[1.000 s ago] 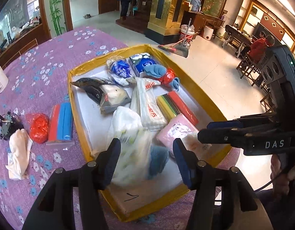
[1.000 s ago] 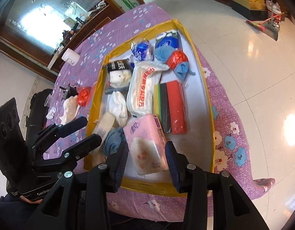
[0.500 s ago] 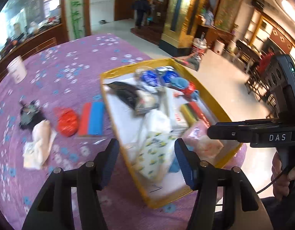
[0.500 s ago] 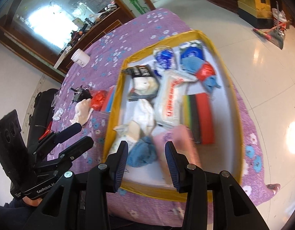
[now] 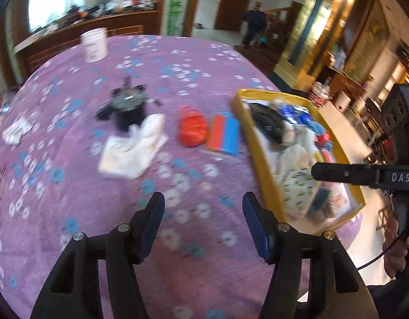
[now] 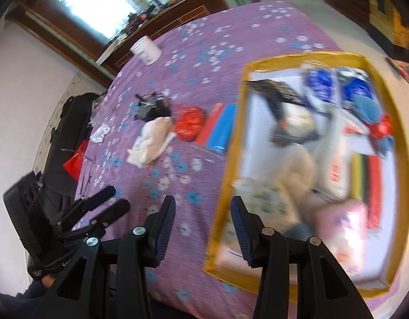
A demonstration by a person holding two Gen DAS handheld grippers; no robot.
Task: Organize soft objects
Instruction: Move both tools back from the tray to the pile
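Observation:
A yellow-rimmed tray point(image 6: 232, 143) point(image 5: 268, 178) holds several soft packs, among them a pink tissue pack point(image 6: 345, 228) and a striped sponge pack point(image 6: 369, 183). Left of the tray, on the purple flowered cloth, lie a red-and-blue pack point(image 5: 224, 135) point(image 6: 217, 130), a red bag point(image 5: 192, 129) point(image 6: 189, 122), a white cloth point(image 5: 132, 146) point(image 6: 151, 143) and a black bundle point(image 5: 124, 106). My left gripper point(image 5: 203, 223) is open over bare cloth with nothing between its fingers. My right gripper point(image 6: 203, 226) hangs at the tray's left rim, its jaws opening and empty.
A white tub point(image 5: 94, 43) point(image 6: 145, 49) stands at the table's far side. A black bag point(image 6: 68, 133) and a red bag point(image 6: 75, 159) rest beside the table's left edge. The table's right edge drops to a glossy tiled floor point(image 5: 340, 122). A person point(image 5: 253, 22) stands far off.
Both grippers have swung left, off the tray and over the purple cloth. The pink tissue pack, earlier between my right fingers, now lies in the tray. The right jaws stand wider.

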